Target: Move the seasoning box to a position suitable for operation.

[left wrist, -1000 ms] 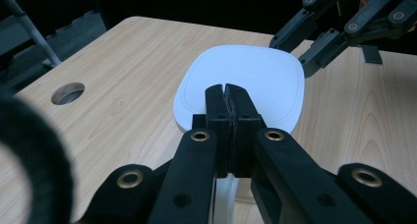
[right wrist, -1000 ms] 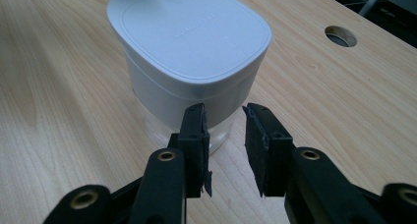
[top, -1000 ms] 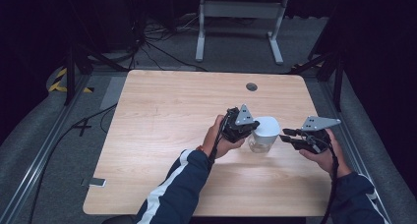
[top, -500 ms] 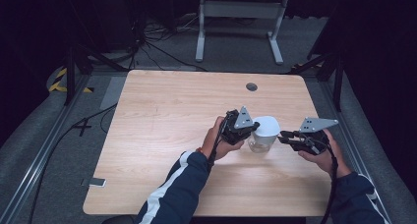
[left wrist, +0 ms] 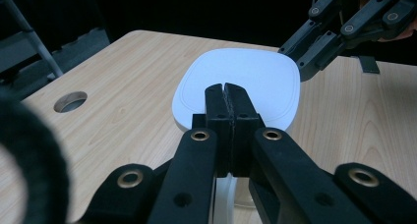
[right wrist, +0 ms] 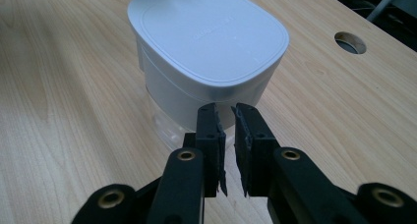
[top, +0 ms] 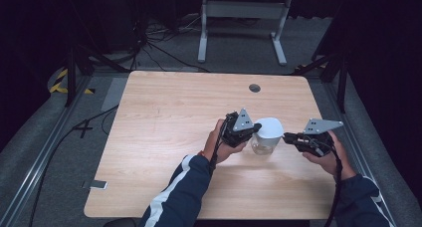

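We are flanking the white-lidded clear plastic container (top: 266, 135) on the light wooden desk (top: 164, 127), directly between our grippers. The left gripper (top: 253, 129), clenched empty, is resting at the lid's edge; the right gripper (top: 287, 136) has just been closing, nothing between its jaws. Pushing unevenly risks tipping the container. Open desk is lying beyond the left gripper; the desk's edge is running close behind the right one.

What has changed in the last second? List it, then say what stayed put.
The right gripper has just been closing its jaws; only a narrow gap is left, with nothing between them, just short of the container. The left gripper stays shut over the white lid, holding nothing. Both hands, the container and the table kept their places.
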